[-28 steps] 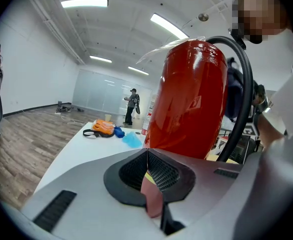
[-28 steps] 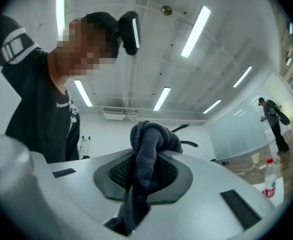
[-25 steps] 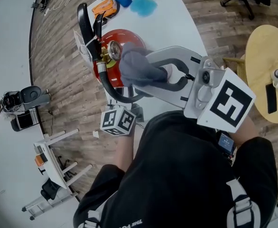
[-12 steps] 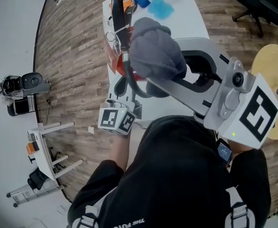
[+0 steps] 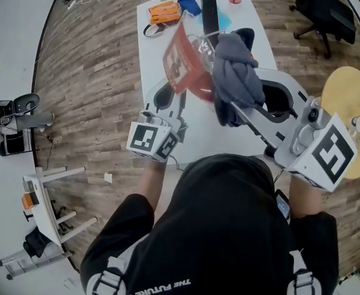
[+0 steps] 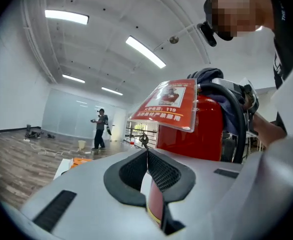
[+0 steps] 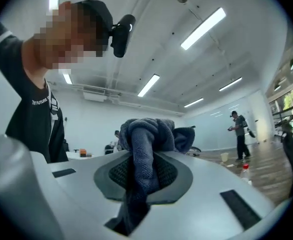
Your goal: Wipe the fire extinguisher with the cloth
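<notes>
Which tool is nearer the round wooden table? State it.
Right. The right tool, clamping the cloth, sits toward the round wooden table; the left tool, gripping the fire extinguisher, is farther away.

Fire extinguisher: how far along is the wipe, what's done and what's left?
Done: both grasps. The left gripper is shut on the lower end of the fire extinguisher, holding it tilted over the white table. The right gripper is shut on the grey cloth.
In hand: the cloth sits by the extinguisher's upper side; contact looks likely, not certain.
Left: the red body shows no wiped area, so assume most remains.
</notes>
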`<state>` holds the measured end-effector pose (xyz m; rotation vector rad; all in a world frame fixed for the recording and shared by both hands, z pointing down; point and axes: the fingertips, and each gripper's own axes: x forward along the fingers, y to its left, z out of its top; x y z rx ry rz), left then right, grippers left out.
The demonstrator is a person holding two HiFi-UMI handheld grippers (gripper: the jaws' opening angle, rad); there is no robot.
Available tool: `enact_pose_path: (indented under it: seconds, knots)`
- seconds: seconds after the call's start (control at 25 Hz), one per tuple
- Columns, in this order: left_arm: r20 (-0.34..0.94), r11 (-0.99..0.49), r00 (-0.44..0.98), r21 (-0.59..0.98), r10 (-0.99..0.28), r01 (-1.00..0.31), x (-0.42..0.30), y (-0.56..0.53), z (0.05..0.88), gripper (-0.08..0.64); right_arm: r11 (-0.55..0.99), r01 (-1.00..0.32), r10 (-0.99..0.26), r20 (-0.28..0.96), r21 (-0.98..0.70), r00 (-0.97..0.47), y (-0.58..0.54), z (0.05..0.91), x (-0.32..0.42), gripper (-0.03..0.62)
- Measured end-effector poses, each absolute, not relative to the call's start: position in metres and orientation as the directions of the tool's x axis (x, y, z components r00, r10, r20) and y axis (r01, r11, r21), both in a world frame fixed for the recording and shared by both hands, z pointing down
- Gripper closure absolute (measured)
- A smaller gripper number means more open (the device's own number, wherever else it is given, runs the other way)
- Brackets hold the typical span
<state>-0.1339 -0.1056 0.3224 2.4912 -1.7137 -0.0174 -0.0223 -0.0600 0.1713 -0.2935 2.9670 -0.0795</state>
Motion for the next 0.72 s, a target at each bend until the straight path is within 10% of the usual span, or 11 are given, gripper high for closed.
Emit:
enact_pose_path:
  seconds: [0.12,0.36,0.72]
  knots:
    - [0.033,-0.431,0.436,0.103,-0.899,-0.897,-0.139,-0.107,0.306,0.537,0.949,-0.310,-0.314,-0.149,-0.053,-0.938,-0.052,0.135,-0.033,0.537]
    - [-0.055,-0.580,0.578,0.017,-0.814,-0.815,-0.142,-0.101,0.265,0.537,0.749,-0.573,-0.657,0.270,0.331,-0.704,-0.088,0.161,-0.084,0.535]
    - [-0.133,-0.755,0.746,0.034,-0.653,-0.655,-0.148,-0.092,0.236,0.538,0.608,-0.519,-0.792,0.506,0.601,-0.342,-0.073,0.198,-0.128,0.535]
